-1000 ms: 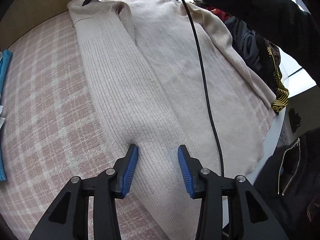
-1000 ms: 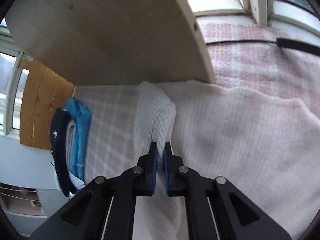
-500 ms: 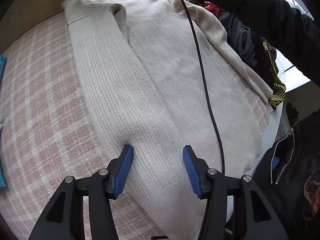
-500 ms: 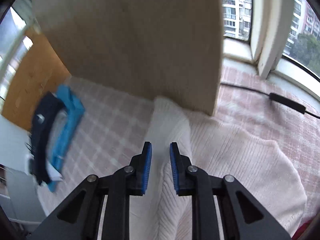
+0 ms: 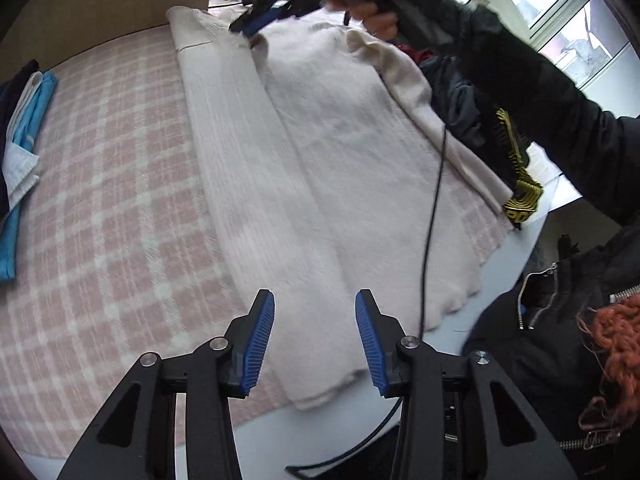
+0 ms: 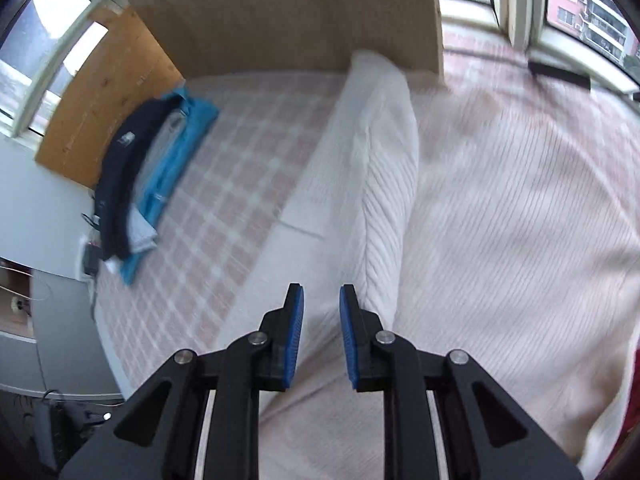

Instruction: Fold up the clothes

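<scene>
Both grippers stand spread and grip nothing. Left wrist view: your left gripper (image 5: 315,334) hangs over the hem end of the cream ribbed sweater (image 5: 360,152), flat on the pink checked blanket (image 5: 100,200), one side panel folded inward (image 5: 240,152); the far side looks unfolded. Your right gripper (image 5: 260,24) hovers at the collar. Right wrist view: right gripper (image 6: 321,330) above that fold's shoulder; only here the folded stack (image 6: 152,168) shows whole. Judged next: the opposite side needs taking in.

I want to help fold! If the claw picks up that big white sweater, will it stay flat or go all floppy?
Probably floppy: the sweater is soft ribbed knit, and its folded-over sleeve already bends in a puffy roll. It likely won't slide much, since the fuzzy checked blanket under it looks grippy. Lifted by one corner, the rest would probably sag and drag.
</scene>
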The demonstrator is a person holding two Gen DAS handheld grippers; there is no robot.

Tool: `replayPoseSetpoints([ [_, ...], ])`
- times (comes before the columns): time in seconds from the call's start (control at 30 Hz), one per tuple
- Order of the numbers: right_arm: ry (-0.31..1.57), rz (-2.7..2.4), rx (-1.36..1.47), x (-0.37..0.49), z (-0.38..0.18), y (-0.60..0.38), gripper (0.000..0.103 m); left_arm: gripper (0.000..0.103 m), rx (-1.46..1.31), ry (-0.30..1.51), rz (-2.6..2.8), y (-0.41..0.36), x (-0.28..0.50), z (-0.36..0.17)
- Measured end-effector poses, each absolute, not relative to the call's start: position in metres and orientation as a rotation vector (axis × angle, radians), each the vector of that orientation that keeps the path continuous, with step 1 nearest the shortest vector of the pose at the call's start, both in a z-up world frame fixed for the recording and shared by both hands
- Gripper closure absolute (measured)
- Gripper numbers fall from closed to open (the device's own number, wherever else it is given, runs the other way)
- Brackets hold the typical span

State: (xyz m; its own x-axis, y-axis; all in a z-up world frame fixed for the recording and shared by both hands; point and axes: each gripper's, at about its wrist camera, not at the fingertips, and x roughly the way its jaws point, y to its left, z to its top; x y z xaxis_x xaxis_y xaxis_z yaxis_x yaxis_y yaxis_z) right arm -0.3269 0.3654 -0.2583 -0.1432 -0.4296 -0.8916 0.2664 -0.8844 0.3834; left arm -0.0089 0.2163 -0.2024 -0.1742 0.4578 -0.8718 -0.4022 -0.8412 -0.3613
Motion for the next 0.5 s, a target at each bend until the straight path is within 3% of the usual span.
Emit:
replayPoseSetpoints([
  [0.17,-0.307,-2.065,1.72,-0.327,-0.266,0.378,0.09,0.065,-1.643,0.058,2.03,0.234,0.008,-0.232],
  [0.3,-0.447,-2.108,1.566,-0.299,-0.202,0.417,0.087,0.065,-1.642,0.052,2.069,0.236,0.013,-0.215],
  [0.5,-0.536,-2.297,1.438,-0.209,-0.126,0.525,0.071,0.065,-1.541,0.056,2.09,0.263,0.018,-0.188],
])
